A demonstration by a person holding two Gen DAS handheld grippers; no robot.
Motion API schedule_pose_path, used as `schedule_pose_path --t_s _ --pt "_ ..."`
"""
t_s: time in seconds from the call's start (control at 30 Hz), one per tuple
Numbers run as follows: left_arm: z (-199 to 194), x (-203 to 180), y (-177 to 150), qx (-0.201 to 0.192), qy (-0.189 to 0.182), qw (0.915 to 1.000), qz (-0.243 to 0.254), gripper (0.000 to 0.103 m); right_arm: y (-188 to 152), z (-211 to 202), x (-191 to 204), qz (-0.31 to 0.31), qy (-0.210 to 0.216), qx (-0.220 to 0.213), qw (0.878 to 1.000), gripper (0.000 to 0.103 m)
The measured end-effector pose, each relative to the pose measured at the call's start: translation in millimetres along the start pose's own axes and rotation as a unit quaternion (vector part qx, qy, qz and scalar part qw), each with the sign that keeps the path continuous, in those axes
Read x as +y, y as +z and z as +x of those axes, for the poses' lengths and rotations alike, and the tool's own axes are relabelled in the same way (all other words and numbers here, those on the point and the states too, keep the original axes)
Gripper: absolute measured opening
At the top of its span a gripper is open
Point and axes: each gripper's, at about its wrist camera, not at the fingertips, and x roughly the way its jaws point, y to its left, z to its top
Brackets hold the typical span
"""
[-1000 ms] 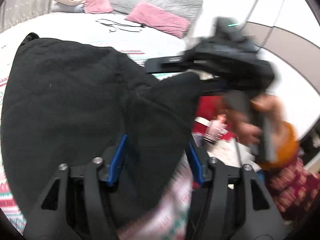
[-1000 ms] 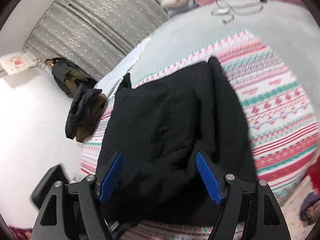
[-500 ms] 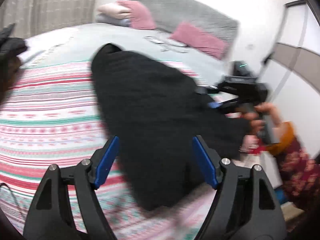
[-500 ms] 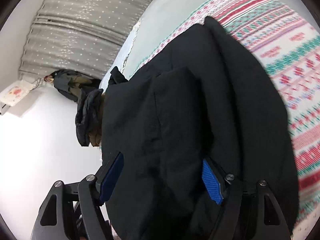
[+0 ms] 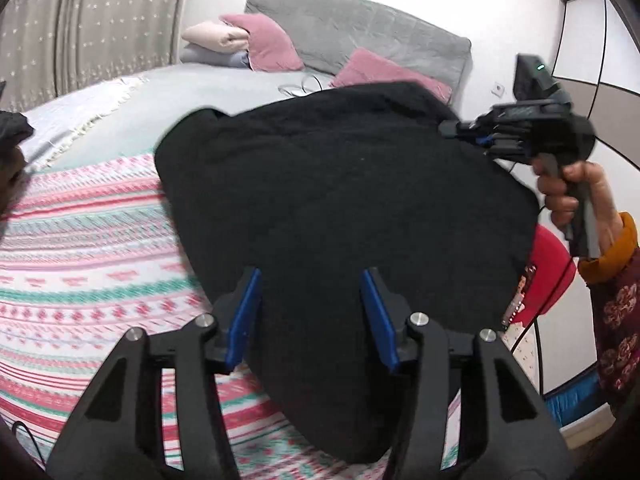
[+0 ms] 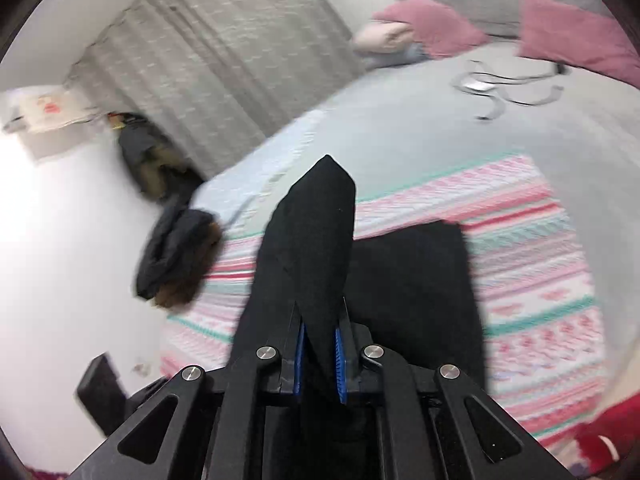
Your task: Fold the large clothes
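Observation:
A large black garment [image 5: 340,200] lies on the striped blanket [image 5: 80,248] of a bed. My left gripper [image 5: 310,312] is open, its blue pads on either side of the garment's near part, holding nothing. My right gripper [image 6: 319,360] is shut on a fold of the black garment [image 6: 312,240], which sticks up between its pads. In the left wrist view the right gripper [image 5: 480,136] sits at the garment's far right edge, lifting it there.
Pink pillows [image 5: 272,40] and a grey headboard [image 5: 360,32] are at the bed's far end. Cables [image 6: 504,92] lie on the grey sheet. Dark clothes [image 6: 176,256] are piled at the bed's left edge. A red item [image 5: 548,272] lies at the right.
My right gripper has closed on a fold of the black garment and lifted it. My left gripper has let go, opened and drawn back over the garment's near part.

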Motion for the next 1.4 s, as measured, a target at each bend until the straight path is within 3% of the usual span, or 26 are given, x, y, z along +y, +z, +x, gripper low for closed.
schedule_pose_path --t_s 0.1,0.2,0.3,0.4,0.47,0.53,0.57,0.67,0.73,0.8,0.83,0.87,1.03,1.1,1.13,1.2,1.23,1.27,1.3,1.33,1.4 --pt "17 -6 -8 0.009 -0.009 0.9998 -0.018 0.055 -17 31 -55 0.046 -0.052 0.046 0.997 0.012" --pt "18 -12 -10 0.002 -0.001 1.0 -0.002 0.057 -42 71 -81 0.072 -0.079 0.085 0.991 0.016" --pt "12 -9 -9 0.005 -0.006 1.0 -0.002 0.057 -49 77 -83 0.056 -0.099 0.073 0.991 0.019" --pt "5 3 -7 -0.003 -0.003 1.0 -0.005 0.055 -44 65 -74 0.057 -0.117 0.059 0.99 0.031" --pt "6 13 -5 -0.001 -0.001 1.0 -0.006 0.039 -40 48 -66 0.05 -0.139 0.036 0.988 0.038" --pt "9 17 -4 0.002 -0.01 0.9999 -0.01 0.033 -35 27 -53 0.031 -0.157 -0.002 0.987 0.04" --pt "11 16 -3 -0.002 -0.02 0.9998 -0.008 0.029 -34 19 -49 0.024 -0.158 -0.017 0.987 0.041" --pt "19 1 -3 -0.013 -0.036 0.9992 0.008 0.028 -32 10 -30 -0.001 -0.141 -0.044 0.989 0.042" --pt "34 -19 -4 -0.018 -0.028 0.9993 0.02 0.028 -32 22 -14 -0.022 -0.12 -0.037 0.992 0.042" --pt "58 -40 -4 -0.002 -0.042 0.9989 0.023 0.027 -31 46 -7 -0.037 -0.114 -0.018 0.993 0.042" --pt "67 -49 -3 0.005 -0.039 0.9988 0.03 0.022 -31 52 -5 -0.039 -0.117 -0.011 0.992 0.042" --pt "77 -59 -3 0.016 -0.032 0.9984 0.044 0.013 -30 66 -8 -0.04 -0.123 -0.001 0.992 0.042" --pt "109 -87 1 0.056 -0.02 0.9952 0.077 0.011 -22 108 -37 -0.059 -0.189 0.015 0.98 0.042" --pt "106 -91 4 0.066 -0.018 0.9938 0.088 0.011 -19 115 -58 -0.027 -0.159 0.028 0.987 0.042" --pt "101 -92 6 0.067 -0.019 0.9935 0.09 0.013 -18 111 -62 -0.017 -0.153 0.025 0.988 0.042" --pt "87 -88 8 0.067 -0.03 0.9936 0.085 0.025 -17 99 -61 -0.025 -0.189 0.018 0.981 0.042" --pt "78 -84 10 0.068 -0.038 0.9939 0.078 0.041 -16 95 -60 -0.029 -0.191 0.018 0.981 0.042" --pt "68 -79 13 0.067 -0.047 0.9944 0.067 0.065 -17 87 -61 -0.031 -0.189 0.021 0.981 0.047" --pt "60 -74 15 0.065 -0.051 0.9948 0.06 0.075 -17 80 -64 -0.027 -0.184 0.029 0.982 0.062" --pt "50 -68 19 0.059 -0.053 0.9955 0.052 0.089 -18 74 -69 -0.02 -0.177 0.038 0.983 0.069" --pt "40 -54 25 0.059 -0.046 0.9963 0.043 0.092 -20 64 -82 0.005 -0.145 0.051 0.988 0.076"
